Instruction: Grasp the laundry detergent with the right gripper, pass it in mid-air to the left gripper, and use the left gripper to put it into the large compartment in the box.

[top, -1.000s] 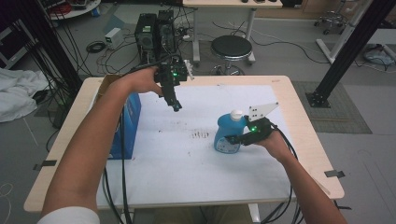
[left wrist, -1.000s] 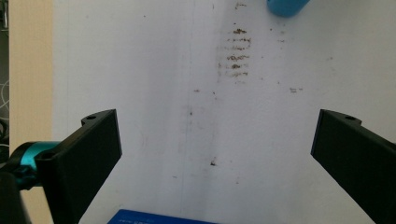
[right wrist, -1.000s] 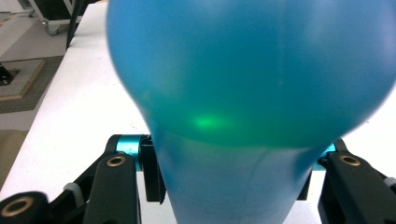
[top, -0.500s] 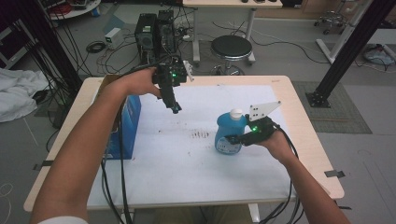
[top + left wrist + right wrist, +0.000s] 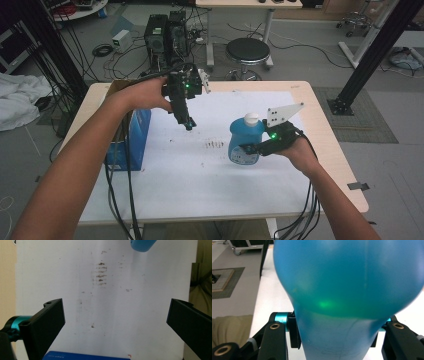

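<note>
A blue bottle (image 5: pixel 242 142) with a white cap stands upright right of the table's middle, its base seemingly a little off the white sheet (image 5: pixel 200 190). My right gripper (image 5: pixel 248 148) is shut on its lower body from the right. In the right gripper view the bottle (image 5: pixel 347 285) bulges between the two black jaws, which press on its sides. My left gripper (image 5: pixel 188 123) hangs in the air over the sheet's far left part and points down. Its jaws stand wide open with nothing between them (image 5: pixel 115 315). The bottle's base (image 5: pixel 142 245) lies well ahead of them.
A blue box (image 5: pixel 132 142) sits at the table's left edge, under my left forearm. Brown smudges (image 5: pixel 215 145) mark the sheet just left of the bottle. Cables trail from both grippers over the near edge. A stool (image 5: pixel 247 50) and computer towers (image 5: pixel 165 32) stand beyond the table.
The right gripper has risen slightly with the bottle in it. The left gripper has shifted a little toward the near side, still open.
</note>
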